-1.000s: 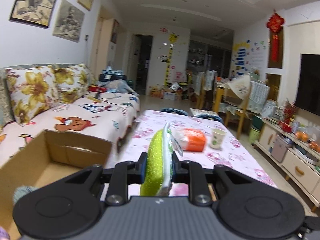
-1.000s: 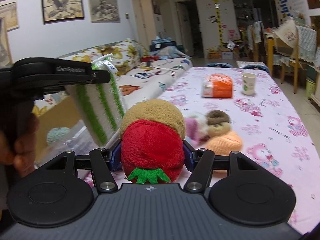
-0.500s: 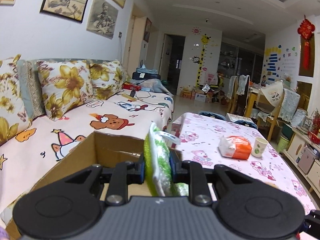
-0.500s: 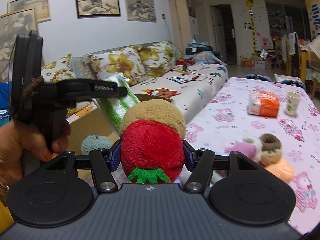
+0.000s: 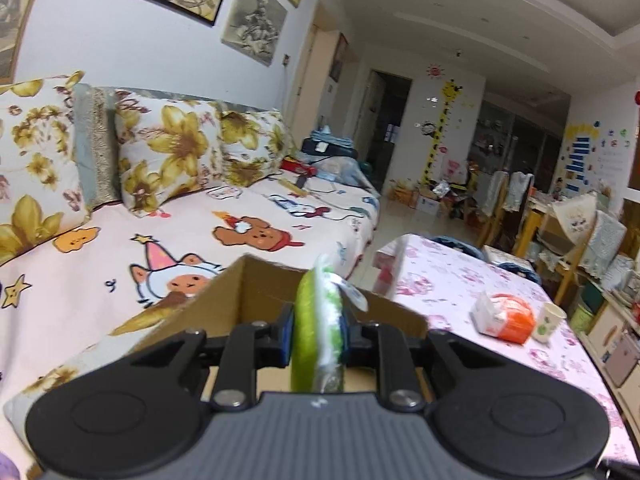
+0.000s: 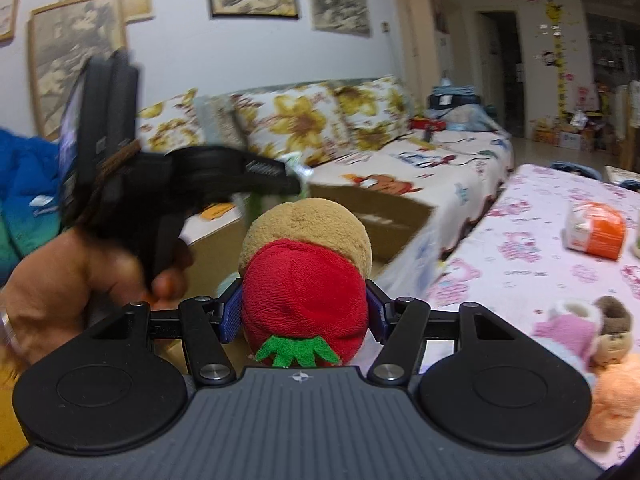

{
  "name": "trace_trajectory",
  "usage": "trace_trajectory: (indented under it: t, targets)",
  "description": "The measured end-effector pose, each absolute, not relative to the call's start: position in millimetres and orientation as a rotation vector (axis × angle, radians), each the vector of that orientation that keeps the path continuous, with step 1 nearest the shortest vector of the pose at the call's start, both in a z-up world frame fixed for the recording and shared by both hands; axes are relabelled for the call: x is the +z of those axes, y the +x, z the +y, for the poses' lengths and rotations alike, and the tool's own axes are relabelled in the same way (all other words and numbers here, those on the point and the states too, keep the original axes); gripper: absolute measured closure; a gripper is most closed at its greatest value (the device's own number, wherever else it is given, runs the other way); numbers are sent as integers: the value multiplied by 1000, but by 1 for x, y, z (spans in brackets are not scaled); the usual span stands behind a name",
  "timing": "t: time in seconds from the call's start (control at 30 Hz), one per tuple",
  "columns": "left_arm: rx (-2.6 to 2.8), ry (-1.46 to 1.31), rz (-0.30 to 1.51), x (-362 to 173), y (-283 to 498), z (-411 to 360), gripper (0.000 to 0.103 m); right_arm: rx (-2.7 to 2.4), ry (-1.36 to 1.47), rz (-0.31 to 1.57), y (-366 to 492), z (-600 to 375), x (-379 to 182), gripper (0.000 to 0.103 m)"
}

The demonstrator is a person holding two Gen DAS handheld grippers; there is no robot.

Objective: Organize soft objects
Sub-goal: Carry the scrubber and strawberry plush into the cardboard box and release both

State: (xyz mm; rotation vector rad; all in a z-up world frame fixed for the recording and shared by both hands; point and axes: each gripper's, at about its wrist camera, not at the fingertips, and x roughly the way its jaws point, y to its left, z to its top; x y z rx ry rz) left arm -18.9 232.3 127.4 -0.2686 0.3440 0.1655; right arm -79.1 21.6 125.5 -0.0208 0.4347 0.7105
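Only your right view shows plush toys [image 6: 588,332] at 4 o'clock; right gripper [image 6: 305,312] clenches the strawberry plush [image 6: 304,300], left gripper [image 5: 316,336] the green cloth [image 5: 310,332]

Dim, bluish indoor light, strong fisheye bending at the edges, motion blur throughout.

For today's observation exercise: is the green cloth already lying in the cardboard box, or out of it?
Out: the green cloth stands on edge, clamped in the left tool, above the open cardboard box.
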Motion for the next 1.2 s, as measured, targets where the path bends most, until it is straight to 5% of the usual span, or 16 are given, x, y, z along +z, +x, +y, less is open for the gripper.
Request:
trace_trajectory:
  t: [0.47,0.57,0.9,1.0,1.2]
  targets:
    - [212,-212,384,120,-14,246,82,844,-120,509,-79,43,122,23]
    - [225,-193,379,121,-15,246,65,846,-133,502,-82,44,121,5]
    - [221,-159,314,128,-19,234,19,787,-89,456,-102,21,126,2]
    - [217,-150,287,130,-21,228,9,738,-65,447,-107,12,124,2]
    - [183,-128,276,130,-19,214,9,638,3,443,-117,-10,121,1]
